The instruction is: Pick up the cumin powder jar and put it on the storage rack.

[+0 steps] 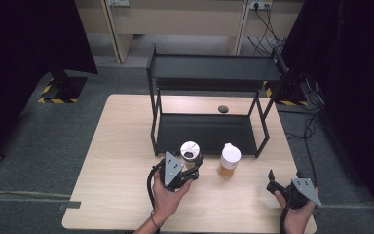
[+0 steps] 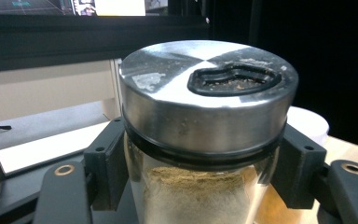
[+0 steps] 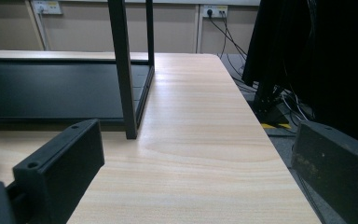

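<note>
Centrally, the left gripper [image 1: 187,168] clamps the steel-lidded spice jar [image 2: 205,135] just before the black rack [image 1: 209,131]. Lower right, the right gripper [image 1: 278,187] spreads wide over bare table [image 3: 205,140] near its edge.

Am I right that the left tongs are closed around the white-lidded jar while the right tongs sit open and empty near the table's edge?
Not quite: the left tongs grip the metal-lidded spice jar, as the left gripper view shows. The white-lidded jar stands free beside it. The right tongs are indeed open and empty near the table edge.
</note>
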